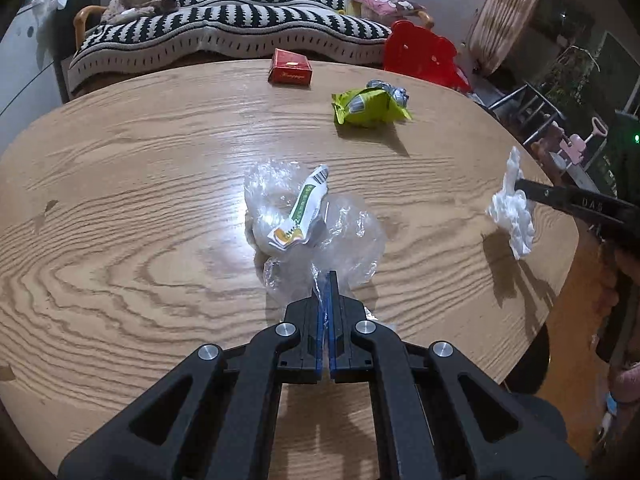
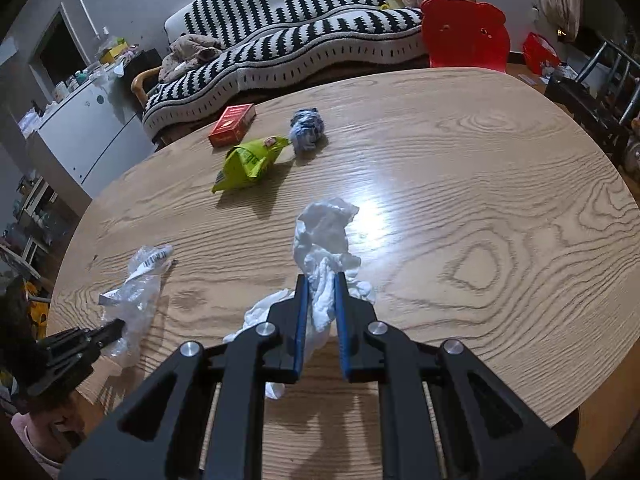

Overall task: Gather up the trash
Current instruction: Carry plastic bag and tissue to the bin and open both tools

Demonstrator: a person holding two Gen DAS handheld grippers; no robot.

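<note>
My left gripper is shut on the near edge of a clear plastic bag that holds a white, green-printed wrapper; the bag rests on the wooden table. It also shows in the right wrist view. My right gripper is shut on a crumpled white tissue, seen at the table's right edge in the left wrist view. A green snack wrapper, a crumpled silver-blue foil ball and a red box lie farther back.
A striped black-and-white sofa stands behind the table. A red plastic chair stands at the far right edge. A white cabinet is at the left. Dark chairs are at the right.
</note>
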